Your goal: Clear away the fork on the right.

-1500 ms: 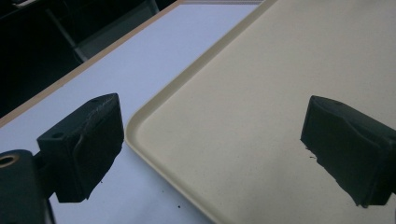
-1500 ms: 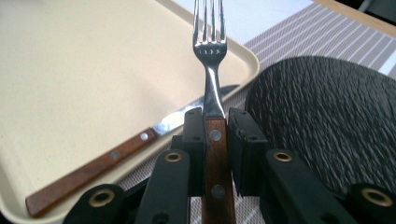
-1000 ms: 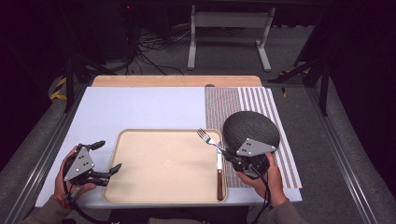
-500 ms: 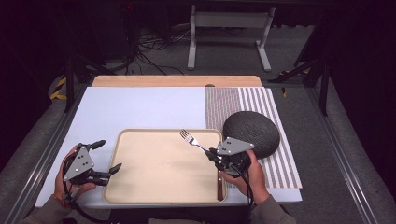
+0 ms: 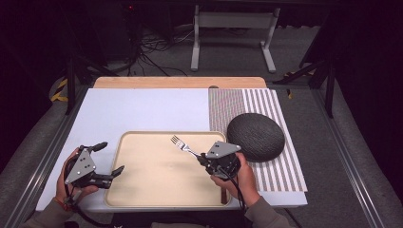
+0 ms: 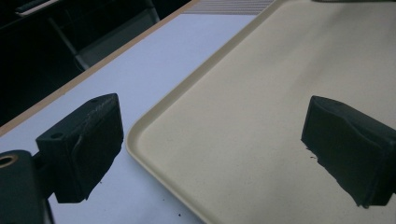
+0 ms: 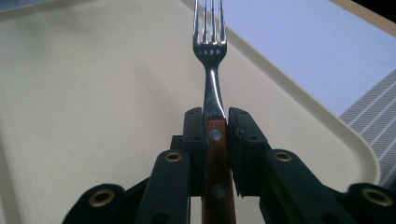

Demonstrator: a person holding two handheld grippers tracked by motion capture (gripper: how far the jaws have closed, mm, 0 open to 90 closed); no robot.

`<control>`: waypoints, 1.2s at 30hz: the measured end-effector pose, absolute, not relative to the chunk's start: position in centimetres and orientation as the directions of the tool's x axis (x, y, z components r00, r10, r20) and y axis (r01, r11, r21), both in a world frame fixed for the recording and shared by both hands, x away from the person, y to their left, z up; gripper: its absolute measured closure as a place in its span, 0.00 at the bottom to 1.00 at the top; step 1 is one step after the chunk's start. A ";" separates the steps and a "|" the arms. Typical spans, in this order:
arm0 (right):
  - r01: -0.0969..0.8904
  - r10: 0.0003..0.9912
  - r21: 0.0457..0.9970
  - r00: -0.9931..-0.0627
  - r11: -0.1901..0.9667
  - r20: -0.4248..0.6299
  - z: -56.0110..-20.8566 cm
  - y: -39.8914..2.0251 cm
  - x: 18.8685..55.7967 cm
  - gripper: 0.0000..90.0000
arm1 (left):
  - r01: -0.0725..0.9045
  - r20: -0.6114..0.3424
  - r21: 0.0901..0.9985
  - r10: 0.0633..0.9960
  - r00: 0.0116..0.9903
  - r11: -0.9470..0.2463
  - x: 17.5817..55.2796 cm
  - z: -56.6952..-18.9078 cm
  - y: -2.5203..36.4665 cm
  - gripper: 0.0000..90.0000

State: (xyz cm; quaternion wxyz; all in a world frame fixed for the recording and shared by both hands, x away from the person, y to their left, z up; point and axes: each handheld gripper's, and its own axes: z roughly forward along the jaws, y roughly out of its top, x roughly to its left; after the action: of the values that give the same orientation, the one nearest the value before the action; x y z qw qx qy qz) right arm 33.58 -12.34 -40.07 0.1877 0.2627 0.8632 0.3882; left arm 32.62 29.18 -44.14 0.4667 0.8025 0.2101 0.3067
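Right hand: at the near right corner of the tray, forearm entering from the bottom edge, wrist turned so the tool aims up and left across the tray.
Right gripper: jaws clamped on the wooden handle of the fork, one pad on each side.
Fork: held clear above the tray's right half, tines leading, steel neck running straight out from the jaws.
Left hand: low at the table's near left corner, wrapped around the tool body.
Left gripper: jaws spread wide, nothing between them; one pad over the white table, the other over the tray's left edge.
Tray: beige, shallow raised rim, bare surface under the fork.
Dark round cushion: just right of the tray, on the striped mat, close beside the right hand.
Striped mat: along the table's right side.
White table: open surface beyond the tray and to its left.
Wooden strip: along the far edge.
Floor beyond: cables and a metal stand.
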 end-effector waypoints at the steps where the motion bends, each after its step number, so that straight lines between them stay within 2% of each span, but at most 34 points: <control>1: 0.306 0.596 0.766 -0.794 0.565 -0.123 -40.2 -12.1 33.6 0.86 | 0.048 0.301 0.877 0.623 0.722 -0.479 32.6 -44.1 29.2 0.07; 14: 0.317 0.556 0.713 -0.822 0.626 -0.122 -42.0 -9.4 33.6 0.86 | 0.044 0.297 0.879 0.619 0.727 -0.474 32.5 -44.0 29.4 0.07; 36: 0.343 0.513 0.639 -0.853 0.688 -0.094 -44.7 -8.8 32.5 0.86 | 0.052 0.294 0.876 0.616 0.731 -0.480 32.9 -44.2 29.0 0.07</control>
State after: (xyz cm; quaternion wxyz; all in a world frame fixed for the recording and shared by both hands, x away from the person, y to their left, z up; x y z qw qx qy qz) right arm 32.49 -8.80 -44.73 0.1338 0.2354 0.9089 0.3171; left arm 32.95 29.03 -44.24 0.4658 0.8053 0.2075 0.3024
